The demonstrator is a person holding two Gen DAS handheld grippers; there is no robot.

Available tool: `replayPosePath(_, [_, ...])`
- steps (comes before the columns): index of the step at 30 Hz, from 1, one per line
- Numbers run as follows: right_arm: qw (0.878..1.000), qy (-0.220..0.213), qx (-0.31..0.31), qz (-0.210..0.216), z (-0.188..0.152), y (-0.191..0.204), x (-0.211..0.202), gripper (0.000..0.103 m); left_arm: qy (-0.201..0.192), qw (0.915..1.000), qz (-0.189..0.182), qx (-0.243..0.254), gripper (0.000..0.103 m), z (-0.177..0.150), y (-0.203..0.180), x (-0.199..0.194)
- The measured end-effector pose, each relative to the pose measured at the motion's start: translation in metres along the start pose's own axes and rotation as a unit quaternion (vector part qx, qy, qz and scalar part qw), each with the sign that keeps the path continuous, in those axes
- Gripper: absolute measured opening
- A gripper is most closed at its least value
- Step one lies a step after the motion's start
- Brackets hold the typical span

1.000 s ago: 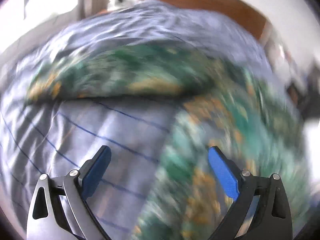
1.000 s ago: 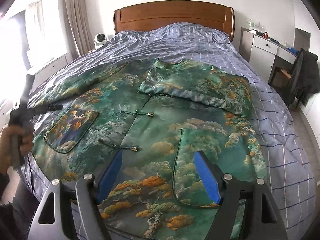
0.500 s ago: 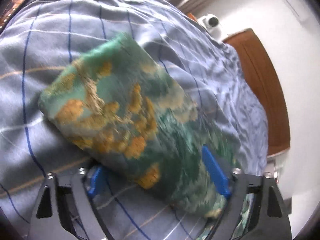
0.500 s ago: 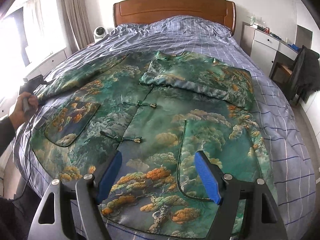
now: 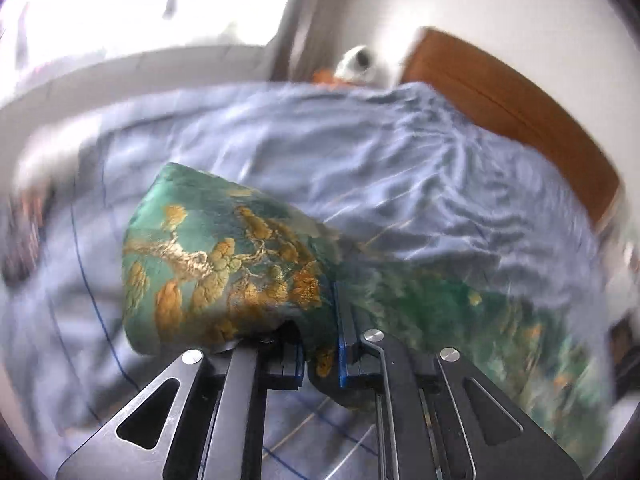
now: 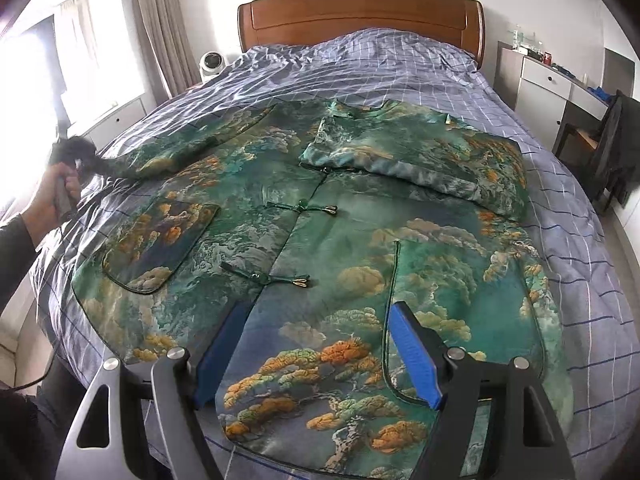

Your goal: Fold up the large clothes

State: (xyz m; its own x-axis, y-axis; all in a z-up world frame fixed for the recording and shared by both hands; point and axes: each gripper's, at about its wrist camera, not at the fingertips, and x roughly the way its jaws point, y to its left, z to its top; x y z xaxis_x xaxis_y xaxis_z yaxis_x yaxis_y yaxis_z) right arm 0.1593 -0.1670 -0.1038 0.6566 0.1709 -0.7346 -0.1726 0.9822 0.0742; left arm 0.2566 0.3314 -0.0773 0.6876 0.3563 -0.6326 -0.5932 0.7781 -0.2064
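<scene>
Pinching jacket sleeve [image 5: 224, 264], left claw [image 5: 320, 320]

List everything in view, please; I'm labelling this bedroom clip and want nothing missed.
Green brocade jacket with orange cloud print: one, spread on the bed, one sleeve folded across the chest.
Blue checked duvet: one, covers the bed.
Brown wooden headboard: one, at the bed's far end.
Round white fan: one, beside the bed near the curtain.
White drawer desk: one, right of the bed.
Dark garment on a chair: one, far right.
Left hand-held gripper: black, blue pads, shut on the jacket's other sleeve end.
Right hand-held gripper: open above the hem.
</scene>
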Motion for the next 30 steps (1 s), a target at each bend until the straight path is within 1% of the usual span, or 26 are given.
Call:
replayPosePath(2, [1.0, -0.001, 0.007, 0.001, -0.001, -0.003, 0.0, 0.077, -0.039, 0.9961, 0.007, 0.079, 0.01, 0.0, -0.036, -0.024])
replayPosePath(3, [1.0, -0.001, 0.012, 0.001, -0.001, -0.004, 0.0, 0.077, -0.058, 0.9915, 0.008, 0.116, 0.01, -0.003, -0.054, -0.036])
replayPosePath(4, [1.0, -0.001, 0.015, 0.002, -0.001, -0.006, 0.0, 0.077, -0.077, 0.9848, 0.007, 0.155, 0.01, -0.008, -0.074, -0.049])
replayPosePath(6, [1.0, -0.003, 0.022, 0.004, -0.001, -0.008, -0.001, 0.077, -0.106, 0.9693, 0.0, 0.222, 0.01, -0.023, -0.109, -0.07])
replayPosePath(7, [1.0, -0.005, 0.023, 0.003, -0.001, -0.009, -0.002, 0.077, -0.119, 0.9583, -0.007, 0.26, 0.01, -0.036, -0.13, -0.082])
replayPosePath(8, [1.0, -0.007, 0.024, 0.002, -0.001, -0.009, -0.003, 0.077, -0.127, 0.9499, -0.013, 0.285, 0.01, -0.047, -0.144, -0.089])
replayPosePath(9, [1.0, -0.009, 0.024, 0.002, -0.001, -0.01, -0.005, 0.077, -0.133, 0.9393, -0.02, 0.316, 0.01, -0.061, -0.161, -0.096])
replayPosePath(11, [1.0, -0.013, 0.025, 0.001, -0.002, -0.012, -0.008, 0.077, -0.136, 0.9228, -0.035, 0.359, 0.01, -0.087, -0.184, -0.105])
replayPosePath(13, [1.0, -0.016, 0.027, -0.001, -0.003, -0.014, -0.011, 0.077, -0.129, 0.9071, -0.05, 0.398, 0.011, -0.116, -0.206, -0.111])
replayPosePath(15, [0.999, -0.017, 0.03, -0.004, -0.005, -0.017, -0.014, 0.077, -0.1, 0.8961, -0.069, 0.427, 0.02, -0.144, -0.225, -0.112])
replayPosePath(16, [0.999, -0.017, 0.032, -0.006, -0.006, -0.019, -0.015, 0.077, -0.072, 0.8889, -0.087, 0.444, 0.033, -0.161, -0.235, -0.109])
replayPosePath(17, [0.999, -0.016, 0.033, -0.008, -0.007, -0.021, -0.015, 0.077, -0.05, 0.8834, -0.096, 0.456, 0.062, -0.175, -0.241, -0.109])
replayPosePath(19, [0.999, -0.014, 0.038, -0.011, -0.009, -0.025, -0.015, 0.077, -0.014, 0.8735, -0.104, 0.475, 0.087, -0.201, -0.248, -0.106])
replayPosePath(21, [0.999, -0.011, 0.044, -0.014, -0.009, -0.029, -0.015, 0.077, 0.013, 0.8649, -0.125, 0.486, 0.087, -0.222, -0.242, -0.108])
replayPosePath(22, [0.999, -0.011, 0.046, -0.014, -0.009, -0.031, -0.016, 0.077, 0.022, 0.864, -0.133, 0.485, 0.087, -0.228, -0.234, -0.112])
replayPosePath(24, [0.999, -0.014, 0.049, -0.007, -0.002, -0.036, -0.018, 0.077, 0.036, 0.8682, -0.143, 0.474, 0.087, -0.232, -0.218, -0.117])
replayPosePath(25, [0.999, -0.016, 0.048, -0.003, 0.001, -0.038, -0.018, 0.077, 0.046, 0.8742, -0.148, 0.46, 0.087, -0.23, -0.201, -0.123])
replayPosePath(27, [0.999, -0.017, 0.046, 0.012, 0.017, -0.042, -0.013, 0.077, 0.058, 0.8843, -0.149, 0.439, 0.087, -0.23, -0.186, -0.126])
replayPosePath(28, [0.998, -0.015, 0.051, 0.03, 0.03, -0.045, -0.005, 0.077, 0.062, 0.892, -0.146, 0.423, 0.087, -0.229, -0.173, -0.129])
replayPosePath(29, [0.997, -0.015, 0.057, 0.045, 0.04, -0.048, 0.001, 0.077, 0.063, 0.8972, -0.143, 0.413, 0.087, -0.231, -0.17, -0.13])
replayPosePath(30, [0.995, -0.011, 0.074, 0.069, 0.057, -0.054, 0.015, 0.077, 0.064, 0.9027, -0.14, 0.402, 0.087, -0.231, -0.164, -0.13])
